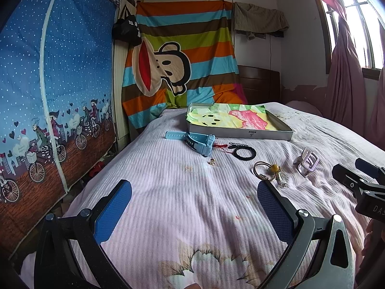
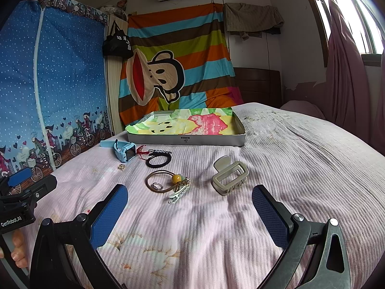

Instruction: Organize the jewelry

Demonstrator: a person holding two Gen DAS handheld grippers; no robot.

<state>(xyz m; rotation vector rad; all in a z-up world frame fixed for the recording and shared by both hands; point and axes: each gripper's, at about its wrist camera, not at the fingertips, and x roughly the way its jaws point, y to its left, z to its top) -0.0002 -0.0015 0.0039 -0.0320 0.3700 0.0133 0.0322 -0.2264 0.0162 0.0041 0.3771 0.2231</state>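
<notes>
Jewelry lies scattered on a pale pink bedspread (image 2: pixel 288 168). A blue watch (image 2: pixel 124 151) (image 1: pixel 197 142), a black hair tie (image 2: pixel 158 160) (image 1: pixel 242 152), a brown hair tie with a yellow bead (image 2: pixel 176 178) (image 1: pixel 274 168), a small ring (image 2: pixel 157 186), a white clip (image 2: pixel 179 193) and a pale claw clip (image 2: pixel 231 177) (image 1: pixel 306 162) rest short of a shallow box (image 2: pixel 187 141) (image 1: pixel 240 134) lined with colourful paper. My right gripper (image 2: pixel 190 210) is open, just short of the claw clip. My left gripper (image 1: pixel 193 207) is open over bare bedspread, nearer than the watch.
A tiny gold earring (image 2: pixel 121 167) (image 1: pixel 212 161) and a red cord (image 2: pixel 142 151) lie by the watch. A blue fabric wardrobe (image 1: pixel 55 84) stands left of the bed, a striped cloth (image 2: pixel 178 55) behind it, and a curtain (image 2: pixel 344 72) at the right.
</notes>
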